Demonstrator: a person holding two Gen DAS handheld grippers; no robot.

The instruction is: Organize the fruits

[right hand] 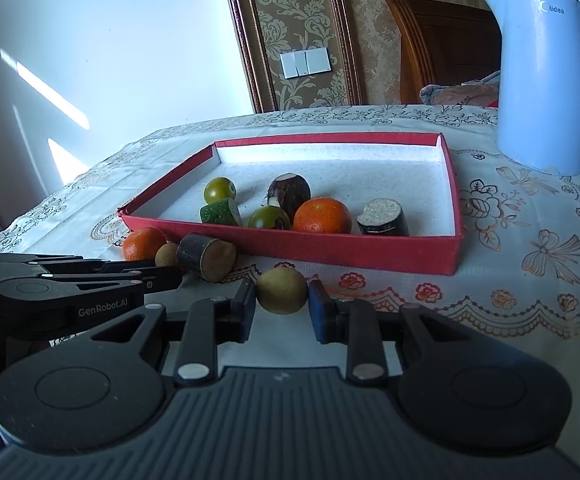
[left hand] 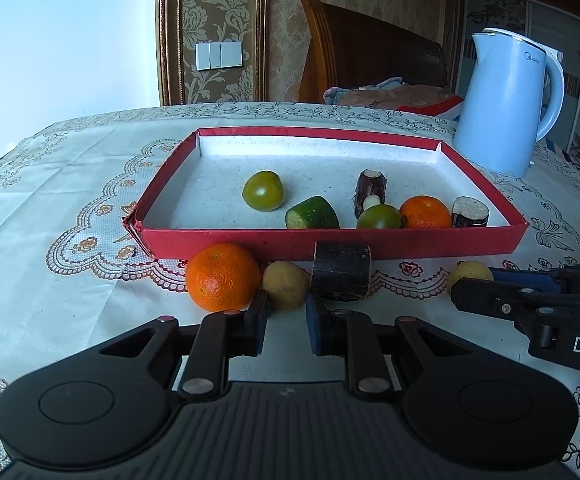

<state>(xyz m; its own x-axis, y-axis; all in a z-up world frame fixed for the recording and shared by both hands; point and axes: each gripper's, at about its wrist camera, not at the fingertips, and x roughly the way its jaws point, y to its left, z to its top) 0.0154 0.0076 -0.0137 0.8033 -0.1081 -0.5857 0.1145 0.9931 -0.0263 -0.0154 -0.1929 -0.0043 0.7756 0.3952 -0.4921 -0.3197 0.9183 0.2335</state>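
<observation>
left gripper [left hand: 286, 322]: jaws narrow, pinching a small brown fruit [left hand: 285, 285]. right gripper [right hand: 282, 310]: jaws narrow, holding another yellowish fruit [right hand: 281, 290], near red tray [right hand: 353, 256].

The left gripper [left hand: 286, 312] is resting low over the tablecloth [left hand: 70, 208], its jaws drawn in to a narrow gap just short of a yellow-brown fruit [left hand: 285, 285] that is lying between an orange [left hand: 222, 276] and a dark cane piece [left hand: 341, 276]. Behind them a red tray [left hand: 329, 240] is holding two green fruits, a cucumber piece, an orange and two cane pieces. A blue kettle [left hand: 505, 104] is standing beyond the tray's right corner.
</observation>
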